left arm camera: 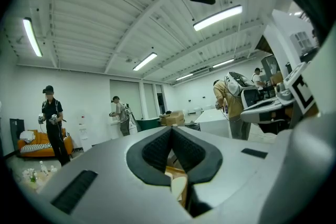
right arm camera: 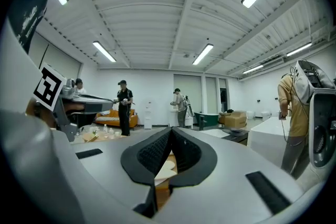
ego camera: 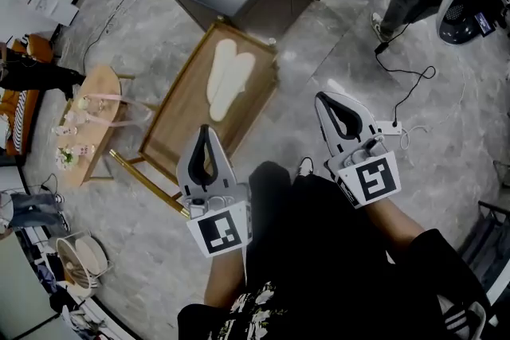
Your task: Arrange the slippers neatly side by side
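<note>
Left tongs (ego camera: 205, 131) and right tongs (ego camera: 322, 99) are closed, empty. Ahead of them, nearer the left, two flat cream slippers (ego camera: 226, 78) lie on the wooden tabletop (ego camera: 179, 123), long axes running away.

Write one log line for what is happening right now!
left gripper: shut, empty | right gripper: shut, empty | slippers: side by side on wooden table, untouched
</note>
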Demonstrator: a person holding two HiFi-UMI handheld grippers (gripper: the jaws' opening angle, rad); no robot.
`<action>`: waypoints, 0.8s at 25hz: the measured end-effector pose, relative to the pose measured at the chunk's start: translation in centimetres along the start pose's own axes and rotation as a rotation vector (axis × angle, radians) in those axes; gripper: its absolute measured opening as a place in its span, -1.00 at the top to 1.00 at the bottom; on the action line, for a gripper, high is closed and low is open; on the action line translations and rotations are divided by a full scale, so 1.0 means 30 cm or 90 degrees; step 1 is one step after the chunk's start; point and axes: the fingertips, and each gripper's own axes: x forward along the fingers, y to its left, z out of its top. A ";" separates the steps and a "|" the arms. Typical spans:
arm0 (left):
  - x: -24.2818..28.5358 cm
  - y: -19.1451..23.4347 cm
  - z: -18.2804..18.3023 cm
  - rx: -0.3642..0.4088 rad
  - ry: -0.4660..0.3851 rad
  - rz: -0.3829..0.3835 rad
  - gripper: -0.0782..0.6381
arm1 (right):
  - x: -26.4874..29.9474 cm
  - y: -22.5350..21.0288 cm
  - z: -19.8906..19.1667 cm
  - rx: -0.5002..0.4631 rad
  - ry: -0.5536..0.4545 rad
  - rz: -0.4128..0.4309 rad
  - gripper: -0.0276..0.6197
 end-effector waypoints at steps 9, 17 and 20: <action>0.038 0.015 -0.058 0.001 0.031 0.008 0.78 | 0.076 0.059 -0.044 0.008 0.017 0.048 0.92; 0.139 0.087 -0.062 -0.006 0.031 0.010 0.78 | 0.189 0.055 -0.031 -0.004 0.028 0.061 0.92; 0.159 0.131 -0.066 -0.004 0.034 0.014 0.78 | 0.238 0.061 -0.027 -0.006 0.027 0.067 0.92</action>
